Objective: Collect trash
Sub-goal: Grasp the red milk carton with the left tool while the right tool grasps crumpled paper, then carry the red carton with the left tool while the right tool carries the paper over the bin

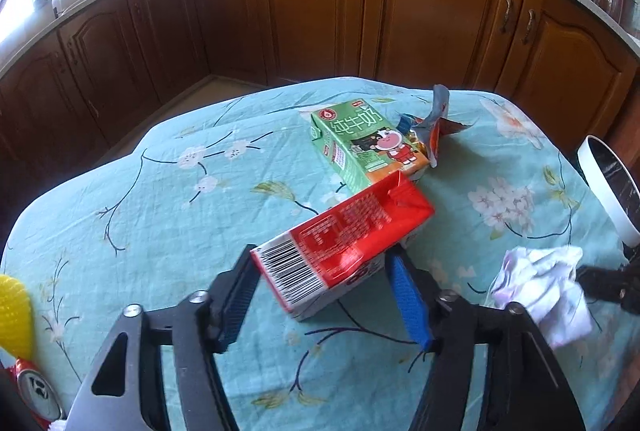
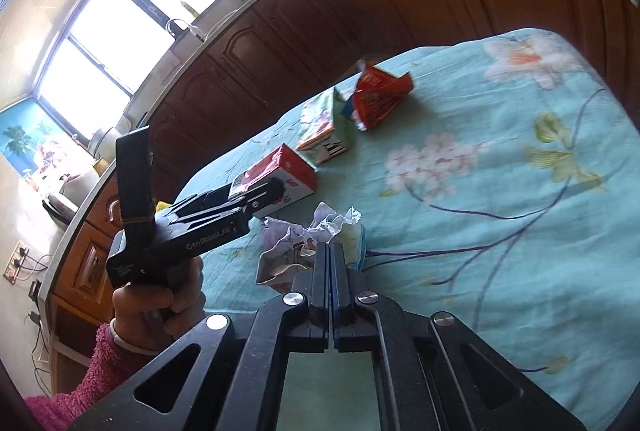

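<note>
A red and white carton (image 1: 344,251) lies on its side on the flowered tablecloth (image 1: 160,215). My left gripper (image 1: 324,271) is open, its fingers on either side of the carton's near end. A green milk carton (image 1: 360,147) lies just behind it, with a torn wrapper (image 1: 434,123) beside that. My right gripper (image 2: 330,251) is shut on a crumpled white paper (image 2: 304,243), which also shows at the right of the left wrist view (image 1: 544,287). In the right wrist view the red carton (image 2: 288,179), green carton (image 2: 324,131) and red wrapper (image 2: 380,95) lie further off.
A white-rimmed bin (image 1: 608,187) stands at the table's right edge. A yellow object (image 1: 14,315) and a red can (image 1: 36,395) sit at the near left. Wooden cabinets (image 1: 320,11) run behind the table.
</note>
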